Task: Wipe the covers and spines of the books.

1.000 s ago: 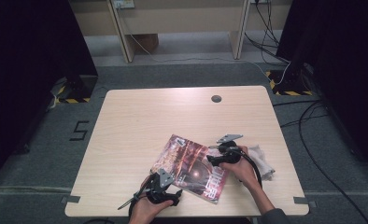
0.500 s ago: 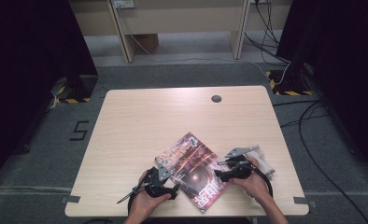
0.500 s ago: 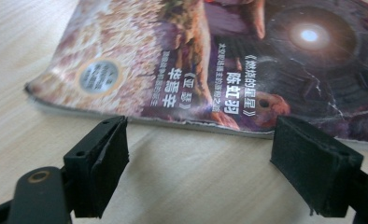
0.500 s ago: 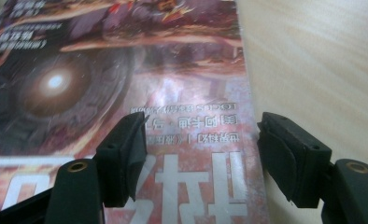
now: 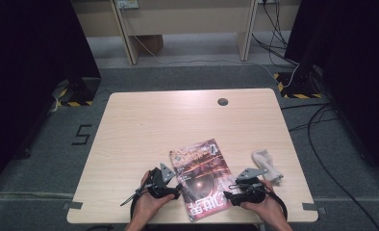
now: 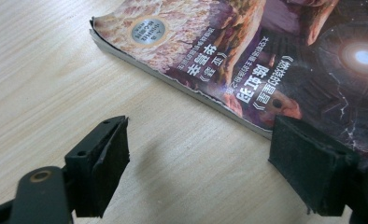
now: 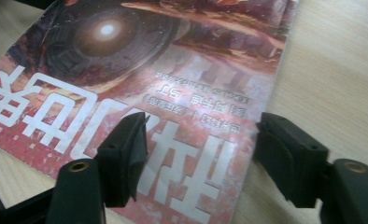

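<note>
Magazine (image 5: 203, 177) is laid flat at the lower middle of the high view, on the wooden table (image 5: 178, 120), one corner hanging past the near edge. Left gripper (image 5: 174, 191) is parked at its left side, jaws apart with nothing clamped. Right gripper (image 5: 230, 196) is held over the lower right corner; its jaws have just been closing but are apart, cover between them, unpinched. A crumpled cloth (image 5: 267, 162) is seen just right.

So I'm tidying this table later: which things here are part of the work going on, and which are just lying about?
In the work:
- magazine, lying flat near the table's front edge
- left tongs, open at its left edge
- right tongs, open at its right edge

Lying about:
- crumpled white cloth, right of the magazine
- dark round spot near the table's far edge
</note>
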{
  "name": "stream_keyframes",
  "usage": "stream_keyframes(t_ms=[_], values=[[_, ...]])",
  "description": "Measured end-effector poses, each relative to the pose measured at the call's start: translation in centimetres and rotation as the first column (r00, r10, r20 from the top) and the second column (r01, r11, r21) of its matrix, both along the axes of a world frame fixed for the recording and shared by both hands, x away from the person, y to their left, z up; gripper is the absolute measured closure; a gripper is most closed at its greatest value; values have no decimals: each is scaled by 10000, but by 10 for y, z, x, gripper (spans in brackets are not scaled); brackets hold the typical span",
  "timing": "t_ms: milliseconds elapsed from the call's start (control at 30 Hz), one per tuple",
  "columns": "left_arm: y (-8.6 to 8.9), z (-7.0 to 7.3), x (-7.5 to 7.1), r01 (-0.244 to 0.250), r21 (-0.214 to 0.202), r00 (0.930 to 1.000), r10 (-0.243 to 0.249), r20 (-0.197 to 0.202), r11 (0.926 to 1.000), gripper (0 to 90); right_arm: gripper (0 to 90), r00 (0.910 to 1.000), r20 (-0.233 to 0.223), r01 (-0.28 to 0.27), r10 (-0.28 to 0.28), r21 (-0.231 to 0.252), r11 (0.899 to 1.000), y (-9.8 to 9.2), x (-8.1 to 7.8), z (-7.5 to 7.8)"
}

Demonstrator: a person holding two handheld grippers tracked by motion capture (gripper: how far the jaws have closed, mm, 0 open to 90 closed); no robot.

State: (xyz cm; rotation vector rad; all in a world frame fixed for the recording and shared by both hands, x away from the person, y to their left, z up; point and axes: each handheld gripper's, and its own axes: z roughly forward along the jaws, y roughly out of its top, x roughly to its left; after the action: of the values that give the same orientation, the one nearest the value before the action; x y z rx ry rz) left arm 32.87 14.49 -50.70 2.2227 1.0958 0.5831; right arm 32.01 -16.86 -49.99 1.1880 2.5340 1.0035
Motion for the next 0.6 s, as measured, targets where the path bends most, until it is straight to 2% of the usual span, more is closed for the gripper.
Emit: stream_keyframes(t_ms=[100, 200, 367, 600], values=[[0, 1, -3, 112, -62, 9999, -112, -12, 9999, 214, 424, 9999, 28, 153, -154, 177, 9997, -3, 2, 1], [-1, 2, -11, 374, -127, 9992, -376, -133, 9992, 213, 440, 9981, 147, 583, -591, 487, 9971, -6, 11, 2], [-4, 2, -24, 770, -114, 9967, -773, -246, 9970, 214, 451, 9966, 127, 789, -809, 1132, 9904, -6, 30, 1], [-4, 0, -24, 746, -210, 9966, -753, -331, 9970, 205, 469, 9956, 187, 892, -922, 1237, 9883, 7, 54, 1]])
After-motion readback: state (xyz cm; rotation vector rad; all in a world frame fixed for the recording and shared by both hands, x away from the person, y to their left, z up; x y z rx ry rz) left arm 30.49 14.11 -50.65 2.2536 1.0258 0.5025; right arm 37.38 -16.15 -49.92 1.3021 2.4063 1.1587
